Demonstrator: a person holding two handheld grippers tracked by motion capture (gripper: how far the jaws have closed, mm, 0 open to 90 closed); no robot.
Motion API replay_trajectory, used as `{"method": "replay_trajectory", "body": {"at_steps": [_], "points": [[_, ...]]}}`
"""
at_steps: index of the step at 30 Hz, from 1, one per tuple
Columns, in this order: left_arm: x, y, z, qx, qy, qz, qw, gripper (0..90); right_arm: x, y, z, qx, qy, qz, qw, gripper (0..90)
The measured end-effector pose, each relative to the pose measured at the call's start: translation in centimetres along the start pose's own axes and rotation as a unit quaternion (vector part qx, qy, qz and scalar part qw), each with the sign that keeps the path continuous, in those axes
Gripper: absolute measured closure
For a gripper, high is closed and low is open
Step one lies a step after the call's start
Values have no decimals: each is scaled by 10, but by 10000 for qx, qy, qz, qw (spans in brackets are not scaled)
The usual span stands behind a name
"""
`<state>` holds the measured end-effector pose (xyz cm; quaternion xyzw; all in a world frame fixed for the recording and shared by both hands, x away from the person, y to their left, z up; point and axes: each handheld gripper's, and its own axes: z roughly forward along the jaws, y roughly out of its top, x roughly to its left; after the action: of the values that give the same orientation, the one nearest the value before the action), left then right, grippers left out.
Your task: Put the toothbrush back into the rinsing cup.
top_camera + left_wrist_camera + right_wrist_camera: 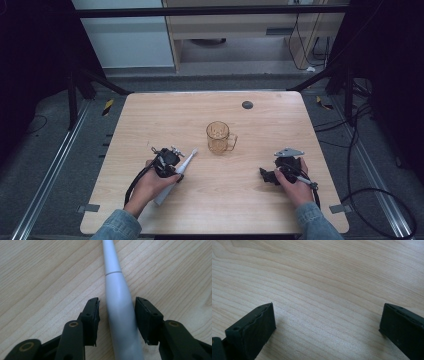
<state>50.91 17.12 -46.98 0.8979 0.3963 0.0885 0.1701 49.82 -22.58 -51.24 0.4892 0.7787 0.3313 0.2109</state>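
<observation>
Sleeves (116,226) nearest; pale wood table (250,200); dark room, cabled floor.

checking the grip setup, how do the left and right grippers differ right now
The left gripper has its jaws set either side of a white electric toothbrush lying on the table, with slight gaps; the right gripper has only bare wood between its jaws. The left's jaws are fairly close together; the right's are spread wide. Both have black jaws, are hand-held and sit low over the table.
</observation>
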Motion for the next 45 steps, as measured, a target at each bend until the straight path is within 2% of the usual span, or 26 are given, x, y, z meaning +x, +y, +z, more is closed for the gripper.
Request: {"method": "replay_trajectory", "body": {"at_steps": [16, 23, 29, 35, 45], "points": [[1, 5, 1, 73, -65, 44, 9999, 656, 0, 0, 0, 4, 9, 17, 10000, 3], [2, 5, -1, 55, -41, 12, 10000, 665, 0, 0, 0, -1, -2, -2, 10000, 3], [7, 6, -15, -223, 83, -32, 9997, 667, 0, 0, 0, 0, -2, 0, 10000, 3], [11, 6, -32, -567, 168, -128, 9982, 668, 0, 0, 0, 1, -2, 3, 10000, 3], [21, 15, -56, -871, 279, -120, 9957, 668, 0, 0, 0, 1, -3, 1, 10000, 3]]}}
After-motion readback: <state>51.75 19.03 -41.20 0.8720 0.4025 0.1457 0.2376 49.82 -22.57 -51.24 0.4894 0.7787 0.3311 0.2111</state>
